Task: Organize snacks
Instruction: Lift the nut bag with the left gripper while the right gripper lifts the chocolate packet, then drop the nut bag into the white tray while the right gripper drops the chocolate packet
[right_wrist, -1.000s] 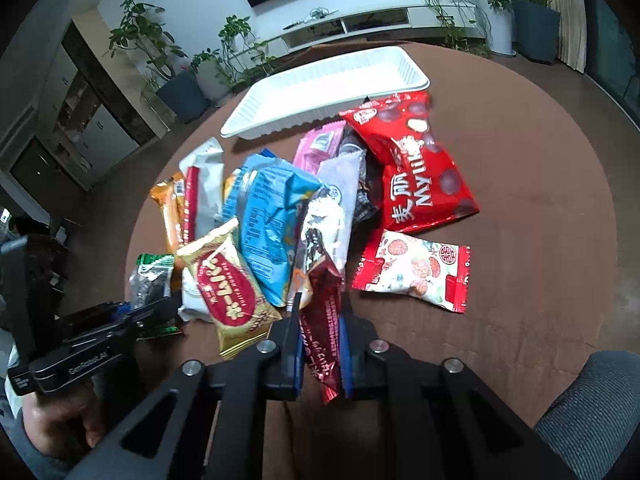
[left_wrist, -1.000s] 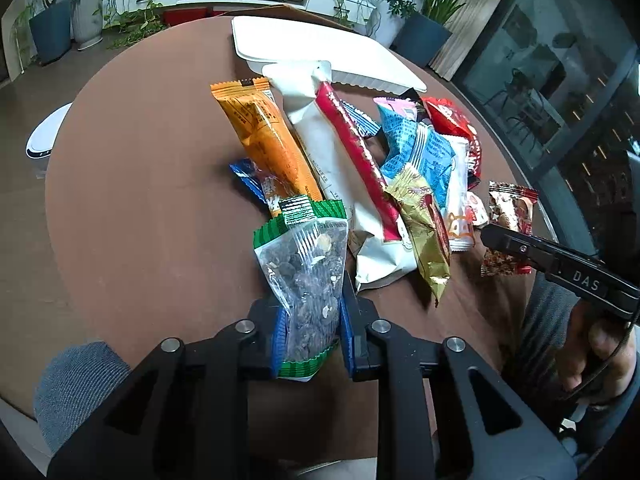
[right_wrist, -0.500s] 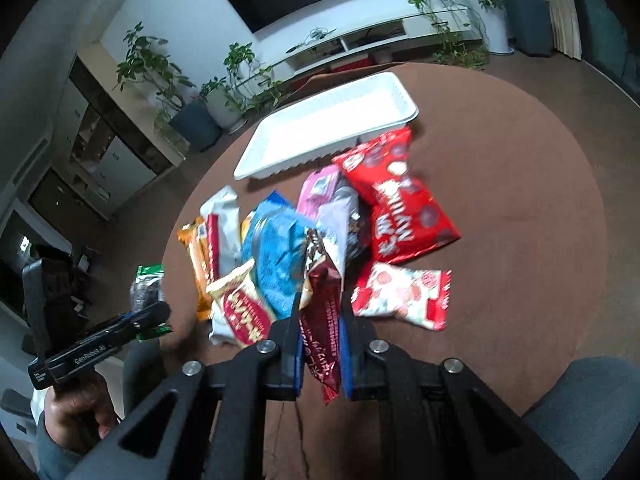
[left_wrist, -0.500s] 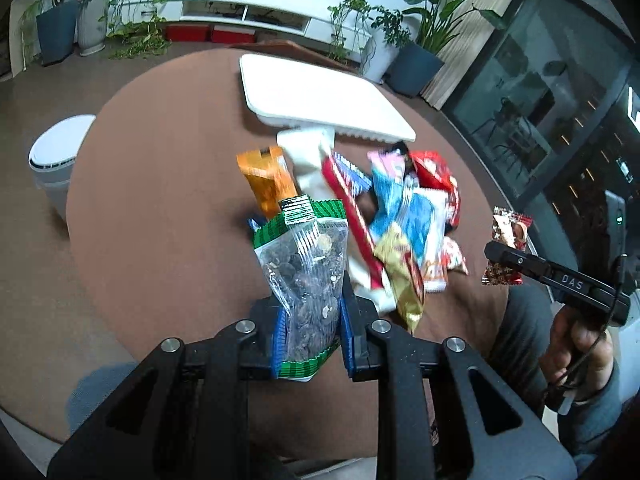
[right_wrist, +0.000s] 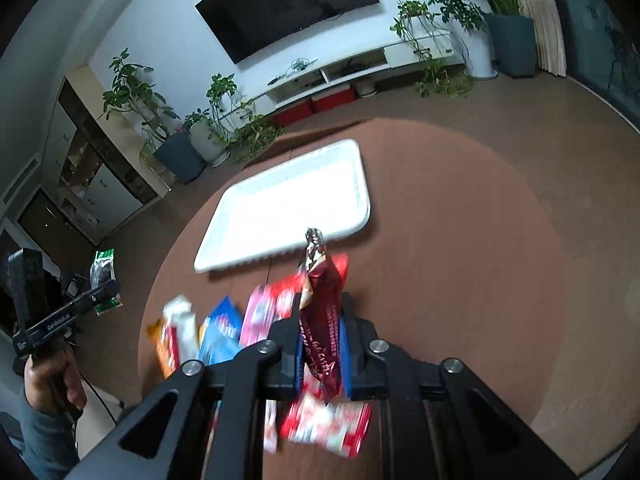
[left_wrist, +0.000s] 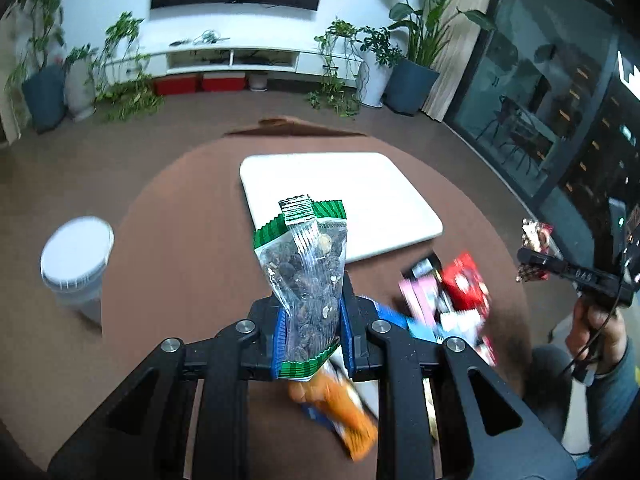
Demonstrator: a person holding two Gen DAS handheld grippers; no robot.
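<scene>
Left gripper point(left_wrist: 308, 332) pinching a clear green-edged bag point(left_wrist: 306, 276) of dark dried bits, bag upright between the blue pads, top flap pointing to 12 o'clock. Held above the round brown table point(left_wrist: 176, 240), clear of the surface. White tray point(left_wrist: 360, 196) at 12 o'clock beyond the bag, flat on the table. Snack pile point(left_wrist: 444, 300) blurred at 3 to 5 o'clock of the gripper: pink, red, blue and orange packets, edges smeared. White bin point(left_wrist: 76, 256) on the floor at 9 o'clock, off the table.

Right gripper point(right_wrist: 323, 354) pressed together on a dark red packet point(right_wrist: 322, 304), packet upright, its crimped top toward 12 o'clock, its lower end hanging below the pads. Also clear of the table. Tray point(right_wrist: 288, 212) at 12 o'clock past the packet's tip. Pile point(right_wrist: 224, 328) at 8 to 10 o'clock of the gripper, blurred; one red-and-white packet point(right_wrist: 328, 420) just under the fingers at 6 o'clock.

Cross views: right gripper point(left_wrist: 536, 264) at 3 o'clock in the left view, gripped by a hand point(left_wrist: 596, 328), red packet showing at its tip. Left gripper point(right_wrist: 100, 292) at 9 o'clock in the right view, with the green-edged bag at its tip and a hand point(right_wrist: 52, 380) on the handle.
</scene>
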